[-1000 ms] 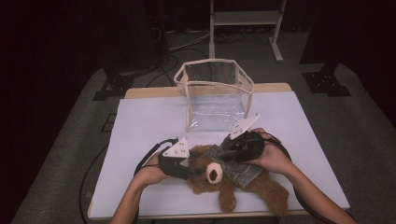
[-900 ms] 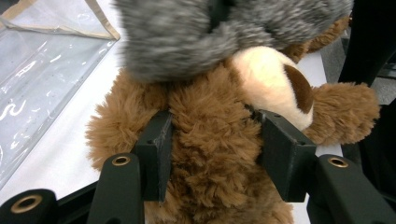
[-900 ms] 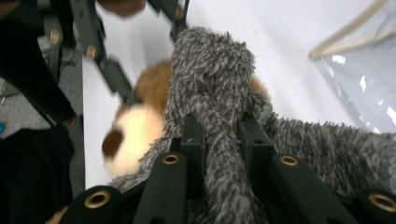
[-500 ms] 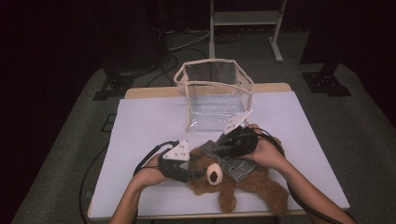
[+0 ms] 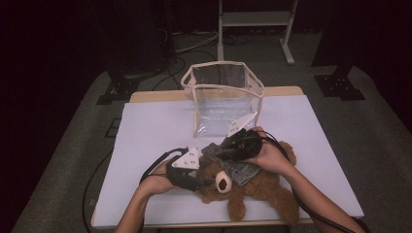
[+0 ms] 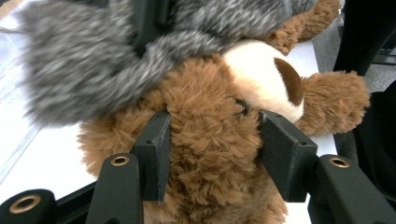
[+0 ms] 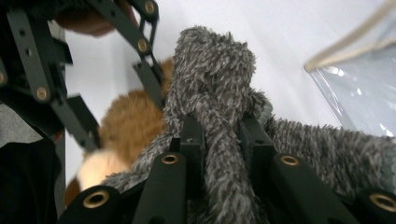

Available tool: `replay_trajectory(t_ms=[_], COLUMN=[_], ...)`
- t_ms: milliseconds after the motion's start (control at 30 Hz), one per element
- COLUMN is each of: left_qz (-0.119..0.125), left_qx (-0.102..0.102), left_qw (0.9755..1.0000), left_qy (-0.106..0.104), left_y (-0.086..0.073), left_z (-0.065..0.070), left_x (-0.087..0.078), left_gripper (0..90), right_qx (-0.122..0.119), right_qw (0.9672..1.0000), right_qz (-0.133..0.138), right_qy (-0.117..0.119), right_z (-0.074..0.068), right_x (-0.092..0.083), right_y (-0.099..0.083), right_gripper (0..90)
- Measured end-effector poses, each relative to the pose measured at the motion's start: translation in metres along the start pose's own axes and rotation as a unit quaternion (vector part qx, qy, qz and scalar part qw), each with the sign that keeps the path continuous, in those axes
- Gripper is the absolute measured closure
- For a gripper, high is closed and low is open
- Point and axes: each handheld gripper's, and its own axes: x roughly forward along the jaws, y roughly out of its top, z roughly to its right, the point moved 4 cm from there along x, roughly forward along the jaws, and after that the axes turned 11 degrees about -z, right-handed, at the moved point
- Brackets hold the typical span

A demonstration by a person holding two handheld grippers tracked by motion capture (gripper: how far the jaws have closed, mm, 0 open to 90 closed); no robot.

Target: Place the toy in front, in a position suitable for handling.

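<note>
- So, mid-job: left gripper point(image 6: 212, 140) clamped partway closed on the teddy bear point(image 5: 252, 187), pinning its head point(image 6: 210, 135) on the counter point(image 5: 145, 131).
- Right gripper point(image 7: 219, 135) nearly closed, pinching a fold of the grey fuzzy garment point(image 7: 215, 93) just above the bear's head.
- Done so far: both grips look secure, garment bunched at the head/shoulders.
- Left to do, prob.: work the garment fully on or off the bear; can't tell which.
- Around: clear plastic bin point(image 5: 223, 97) just beyond right gripper, apart from the bear.
- In the way: grippers crowd each other at the head; cables point(image 5: 155, 162) trail near the left hand.
</note>
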Motion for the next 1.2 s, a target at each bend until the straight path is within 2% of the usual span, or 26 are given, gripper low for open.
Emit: replay_trajectory(t_ms=[133,267,367,500,533,667,800,900,1000,1100,1200], left_qz=[0.004,0.008,0.009,0.012,0.009,0.012,0.013,0.004,0.006,0.011,0.011], left_qx=[-0.007,-0.018,-0.018,-0.016,-0.012,-0.018,-0.018,-0.022,-0.034,-0.053,-0.055], left_qw=[1.0000,0.9997,0.9996,0.9996,0.9996,0.9993,0.9994,0.9990,0.9985,0.9974,0.9971], left_qy=[0.006,0.015,0.018,0.020,0.023,0.029,0.025,0.039,0.043,0.049,0.051], left_y=[0.000,-0.001,-0.001,0.001,0.001,-0.002,-0.002,0.000,0.004,0.006,0.007], left_z=[-0.003,-0.006,-0.008,-0.008,-0.008,-0.010,-0.011,-0.014,-0.018,-0.023,-0.023], left_x=[0.001,0.000,0.000,-0.002,-0.005,-0.012,-0.007,0.000,0.006,0.008,0.009], left_gripper=[46.3,46.1,45.7,44.7,44.3,43.4,43.0,42.9,43.6,44.5,44.4], right_qx=[0.007,0.009,0.007,0.013,0.015,0.009,0.028,0.045,0.044,0.032,0.018], right_qw=[1.0000,0.9999,0.9997,0.9992,0.9991,0.9983,0.9975,0.9970,0.9973,0.9978,0.9981], right_qz=[-0.003,0.003,0.010,0.017,0.017,0.013,0.013,0.017,0.030,0.038,0.041], right_qy=[-0.006,-0.014,-0.020,-0.034,-0.035,-0.055,-0.063,-0.060,-0.049,-0.044,-0.042], right_z=[-0.003,-0.016,-0.025,-0.028,-0.028,-0.017,0.005,0.018,0.016,0.002,-0.012], right_x=[-0.009,-0.021,-0.032,-0.037,-0.036,-0.032,-0.029,-0.026,-0.027,-0.031,-0.033], right_y=[-0.017,-0.039,-0.057,-0.069,-0.070,-0.066,-0.059,-0.052,-0.047,-0.047,-0.051], right_gripper=[73.8,73.8,73.7,73.8,73.7,73.5,73.2,73.3,73.5,73.7,73.7])
